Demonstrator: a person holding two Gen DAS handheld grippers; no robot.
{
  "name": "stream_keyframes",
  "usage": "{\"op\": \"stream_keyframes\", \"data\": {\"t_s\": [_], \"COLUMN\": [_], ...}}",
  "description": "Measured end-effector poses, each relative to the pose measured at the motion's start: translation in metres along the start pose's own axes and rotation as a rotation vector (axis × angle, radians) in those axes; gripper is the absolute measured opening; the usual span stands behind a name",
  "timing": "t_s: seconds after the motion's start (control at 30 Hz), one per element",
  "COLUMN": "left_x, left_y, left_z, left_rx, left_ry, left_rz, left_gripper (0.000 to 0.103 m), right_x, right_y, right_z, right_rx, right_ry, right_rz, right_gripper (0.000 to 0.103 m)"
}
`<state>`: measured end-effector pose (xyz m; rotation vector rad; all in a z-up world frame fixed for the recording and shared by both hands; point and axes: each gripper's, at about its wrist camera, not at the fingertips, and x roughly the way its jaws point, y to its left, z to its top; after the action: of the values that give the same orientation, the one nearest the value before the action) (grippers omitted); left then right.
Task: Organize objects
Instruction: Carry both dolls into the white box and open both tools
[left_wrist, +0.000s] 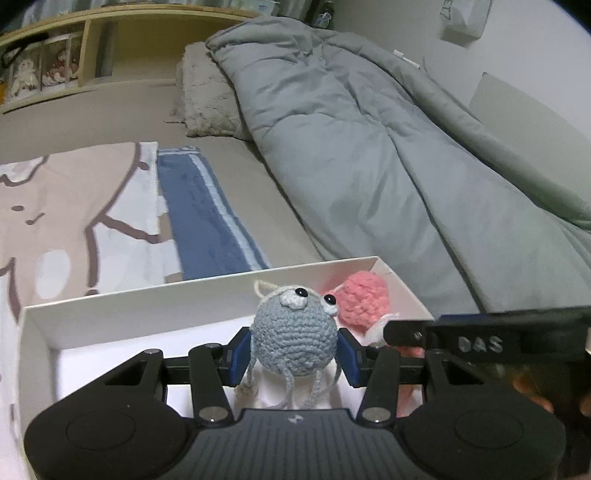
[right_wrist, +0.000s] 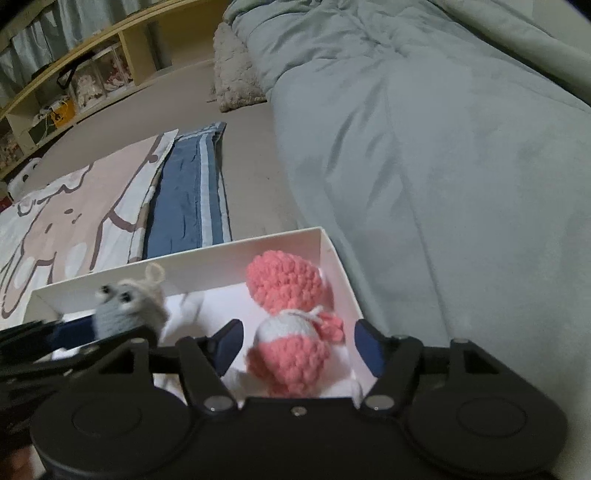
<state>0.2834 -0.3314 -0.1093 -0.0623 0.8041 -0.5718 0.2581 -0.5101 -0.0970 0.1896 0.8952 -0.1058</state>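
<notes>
Between the blue pads of the left gripper sits the grey crocheted toy, clamped on both sides above the white box. The right gripper stands with its jaws apart around the pink-and-white crocheted toy, neither pad pressing on it, inside the same box. Beyond the jaws lie a blue towel and grey duvet.
</notes>
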Motion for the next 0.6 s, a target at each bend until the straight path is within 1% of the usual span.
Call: {"op": "stream_keyframes", "data": {"t_s": [0.1,0.17,0.2,0.23,0.27,0.43,0.6], "left_x": [0.008,0.012,0.014,0.014,0.012,-0.004,-0.025], "left_y": [-0.007,-0.011,-0.012,-0.012,-0.013,-0.013,-0.009], "left_z": [0.003,0.004,0.005,0.005,0.006,0.007,0.008], "left_rx": [-0.01,-0.016,-0.019,-0.021,-0.023,0.01,0.021], "left_ry": [-0.001,-0.001,0.004,0.012,0.014,0.037,0.047], "left_rz": [-0.015,-0.003,0.0,-0.002,0.005,0.033,0.048], "left_gripper": [0.05,0.054,0.06,0.071,0.074,0.074,0.074], "right_x": [-0.011,-0.017,-0.02,-0.023,-0.024,-0.032,-0.046], "right_y": [-0.008,-0.012,-0.014,-0.015,-0.016,-0.02,-0.014], "right_z": [-0.002,-0.004,-0.004,-0.005,-0.005,-0.009,-0.016], "right_rx": [0.023,0.034,0.036,0.039,0.041,0.066,0.06], "right_ry": [-0.007,-0.007,-0.005,-0.008,-0.011,-0.01,-0.018], "right_rz": [0.007,0.013,0.012,0.012,0.015,0.029,0.041], "right_gripper": [0.066,0.064,0.064,0.064,0.064,0.063,0.063]}}
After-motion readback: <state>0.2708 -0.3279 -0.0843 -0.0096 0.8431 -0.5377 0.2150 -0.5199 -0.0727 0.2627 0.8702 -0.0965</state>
